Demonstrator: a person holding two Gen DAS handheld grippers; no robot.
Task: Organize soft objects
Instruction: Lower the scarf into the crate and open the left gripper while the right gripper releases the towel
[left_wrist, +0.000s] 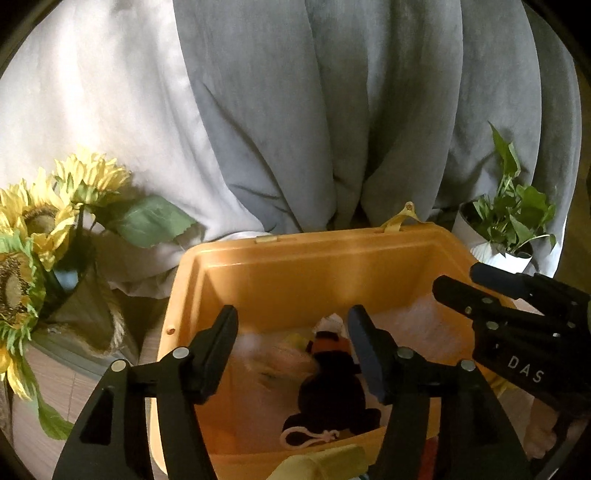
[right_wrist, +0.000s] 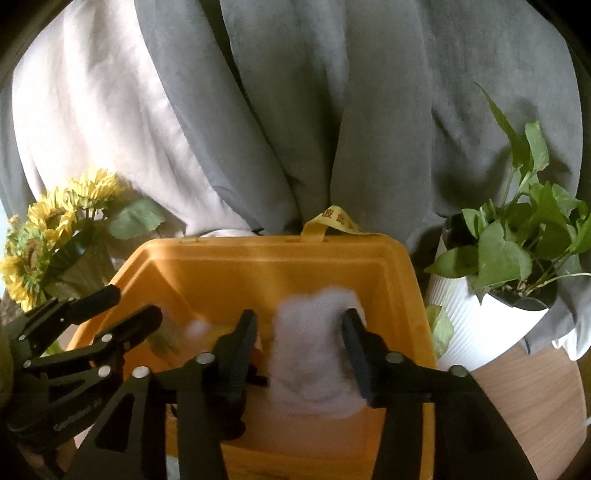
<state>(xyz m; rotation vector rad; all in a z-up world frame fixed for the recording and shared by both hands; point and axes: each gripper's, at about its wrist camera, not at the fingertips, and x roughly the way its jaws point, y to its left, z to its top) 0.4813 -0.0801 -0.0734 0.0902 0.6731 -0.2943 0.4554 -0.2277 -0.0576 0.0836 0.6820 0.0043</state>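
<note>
1. both grippers hang over the orange bin (left_wrist: 295, 258), dropping soft toys in; i'd say the thing to do well is let each toy fall clear before lifting away, so nothing snags on a finger.
2. the left gripper (left_wrist: 291, 350) has its fingers parted with nothing pressed between them; a blurred pale toy (left_wrist: 273, 358) and a dark plush toy (left_wrist: 332, 391) with a cord loop lie below in the bin.
3. the right gripper (right_wrist: 299, 350) is parted too; the fluffy white toy (right_wrist: 314, 354) sits between its fingers, blurred, and looks loose, not pinched.
4. the bin is smooth hard plastic with a yellow strap at its far rim.
5. sunflowers (left_wrist: 33, 236) stand left, a leafy plant (right_wrist: 517, 251) in a ribbed white pot right.
</note>
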